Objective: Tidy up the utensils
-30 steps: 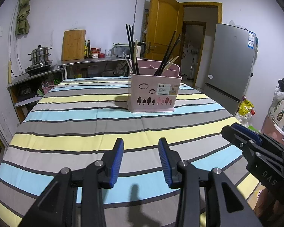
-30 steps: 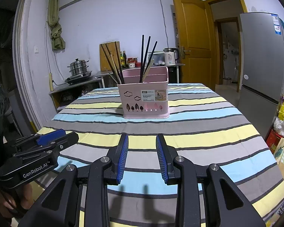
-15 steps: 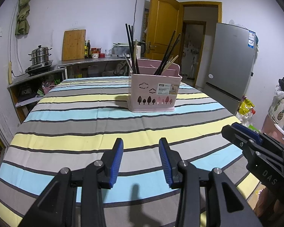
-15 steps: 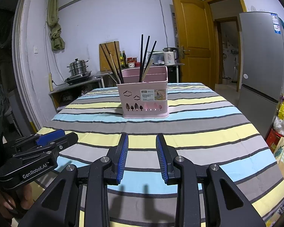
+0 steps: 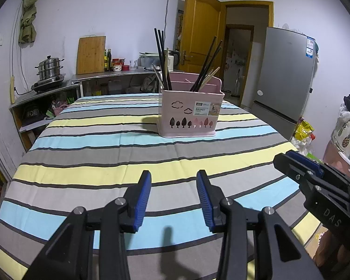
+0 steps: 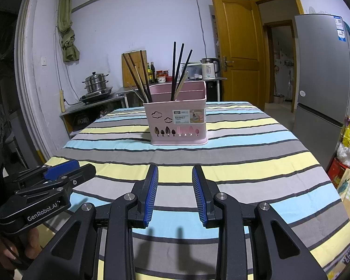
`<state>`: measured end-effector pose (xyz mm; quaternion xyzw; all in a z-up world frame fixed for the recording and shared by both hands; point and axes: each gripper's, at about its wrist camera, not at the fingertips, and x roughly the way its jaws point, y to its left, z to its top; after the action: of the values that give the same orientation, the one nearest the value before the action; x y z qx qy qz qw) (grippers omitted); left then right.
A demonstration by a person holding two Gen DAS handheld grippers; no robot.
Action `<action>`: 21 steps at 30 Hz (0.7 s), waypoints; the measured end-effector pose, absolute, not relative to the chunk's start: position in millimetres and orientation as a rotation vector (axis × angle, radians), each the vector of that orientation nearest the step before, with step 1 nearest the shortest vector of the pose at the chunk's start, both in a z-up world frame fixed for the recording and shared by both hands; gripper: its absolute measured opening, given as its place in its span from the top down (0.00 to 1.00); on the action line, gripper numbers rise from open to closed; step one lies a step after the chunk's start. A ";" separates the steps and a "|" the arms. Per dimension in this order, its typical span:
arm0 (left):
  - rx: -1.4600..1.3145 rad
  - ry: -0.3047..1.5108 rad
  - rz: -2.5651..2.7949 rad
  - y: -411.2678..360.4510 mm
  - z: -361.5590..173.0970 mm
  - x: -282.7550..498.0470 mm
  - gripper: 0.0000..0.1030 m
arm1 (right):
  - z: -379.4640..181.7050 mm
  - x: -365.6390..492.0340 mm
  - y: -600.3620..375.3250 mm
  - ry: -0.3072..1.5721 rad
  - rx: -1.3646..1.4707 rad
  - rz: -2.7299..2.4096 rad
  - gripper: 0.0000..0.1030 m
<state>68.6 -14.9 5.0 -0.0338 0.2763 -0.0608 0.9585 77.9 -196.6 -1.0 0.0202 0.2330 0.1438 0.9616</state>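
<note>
A white label on the front of the pink utensil basket (image 6: 177, 122) reads "BASKET" in dark capitals; the smaller print around it is too fine to read. The side of the left gripper (image 6: 58, 175), seen from the right wrist view, carries "GenRobot.AI" in white. The side of the right gripper (image 5: 298, 163), seen from the left wrist view, shows the white letters "DAS". A small number on the white kettle (image 6: 208, 68) is unreadable.

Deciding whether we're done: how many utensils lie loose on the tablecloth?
0. Every visible chopstick stands in the pink basket, in two bunches at its left and right ends; anything behind the basket would be hidden.
</note>
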 end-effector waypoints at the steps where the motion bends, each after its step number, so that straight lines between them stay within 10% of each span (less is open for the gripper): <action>1: -0.068 0.561 -0.122 -15.3 4.9 68.5 0.59 | -1.1 78.2 -196.7 0.473 0.041 0.291 0.70; 21: -0.069 0.569 -0.135 -14.2 3.4 69.6 0.59 | -2.0 78.0 -197.9 0.476 0.042 0.289 0.70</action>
<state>69.6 -14.2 3.4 -0.0341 0.2806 -0.0665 0.9569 78.0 -197.9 -2.0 0.0210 0.2348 0.1427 0.9613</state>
